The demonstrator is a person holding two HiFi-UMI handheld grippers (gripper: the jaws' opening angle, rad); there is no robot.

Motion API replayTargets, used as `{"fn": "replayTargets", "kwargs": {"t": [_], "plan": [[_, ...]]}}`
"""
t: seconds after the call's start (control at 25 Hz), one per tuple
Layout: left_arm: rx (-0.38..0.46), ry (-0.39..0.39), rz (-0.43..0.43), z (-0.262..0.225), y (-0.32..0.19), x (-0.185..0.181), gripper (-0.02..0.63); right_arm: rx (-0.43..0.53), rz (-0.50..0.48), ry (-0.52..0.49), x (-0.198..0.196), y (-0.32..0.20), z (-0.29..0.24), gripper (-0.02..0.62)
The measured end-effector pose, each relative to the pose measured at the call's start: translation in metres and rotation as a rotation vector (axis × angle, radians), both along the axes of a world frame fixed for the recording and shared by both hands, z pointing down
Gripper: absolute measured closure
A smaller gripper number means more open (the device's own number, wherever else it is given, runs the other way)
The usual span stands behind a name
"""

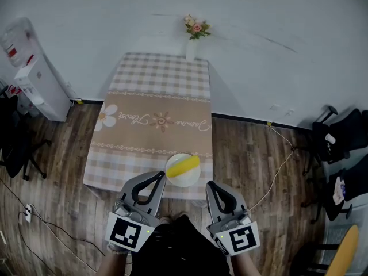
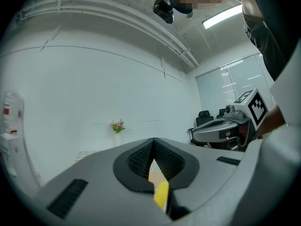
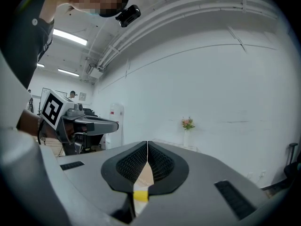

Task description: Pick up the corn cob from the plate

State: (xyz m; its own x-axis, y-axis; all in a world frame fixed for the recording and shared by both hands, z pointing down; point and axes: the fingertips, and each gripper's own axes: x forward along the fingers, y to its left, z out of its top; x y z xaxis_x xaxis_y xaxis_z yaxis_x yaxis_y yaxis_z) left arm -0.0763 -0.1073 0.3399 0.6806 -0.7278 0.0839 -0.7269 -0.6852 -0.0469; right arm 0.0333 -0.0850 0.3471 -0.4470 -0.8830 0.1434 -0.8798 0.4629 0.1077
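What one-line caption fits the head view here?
Left gripper and right gripper, fingers shut, flank the plate holding a yellow corn cob at the table's near edge.

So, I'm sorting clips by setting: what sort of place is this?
Likely an office room staged as a dining spot: a water dispenser by the wall, office chairs at the side, and one clothed table with flowers.

The head view looks steeply down from above the person and takes in the whole worktop point(image 1: 152, 96) from some way off, with the left claw point(image 1: 161, 177) and right claw point(image 1: 210, 185) at its bottom edge. Each claw view sits close behind its own jaws (wide-angle, roughly level), facing the far wall; all three views share the flowers point(image 1: 196, 27).
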Motion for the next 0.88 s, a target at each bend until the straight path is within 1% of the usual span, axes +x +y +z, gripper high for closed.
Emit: {"fn": "replayTargets", "kwargs": {"t": [0.28,0.52,0.8,0.88], "plan": [[-0.007,0.004,-0.01,-0.003,-0.013,0.019,0.594,-0.002,-0.007,0.004,0.02,-0.013,-0.003,0.552],[-0.021,0.003,-0.044,0.002,-0.02,0.026,0.594,-0.007,-0.011,0.001,0.03,-0.018,0.001,0.553],[-0.007,-0.048,-0.037,0.01,-0.025,0.04,0.594,-0.032,-0.006,0.002,0.041,-0.019,0.009,0.552],[-0.008,-0.052,-0.038,0.013,-0.028,0.044,0.594,-0.042,0.002,0.002,0.045,-0.018,0.013,0.552]]}}
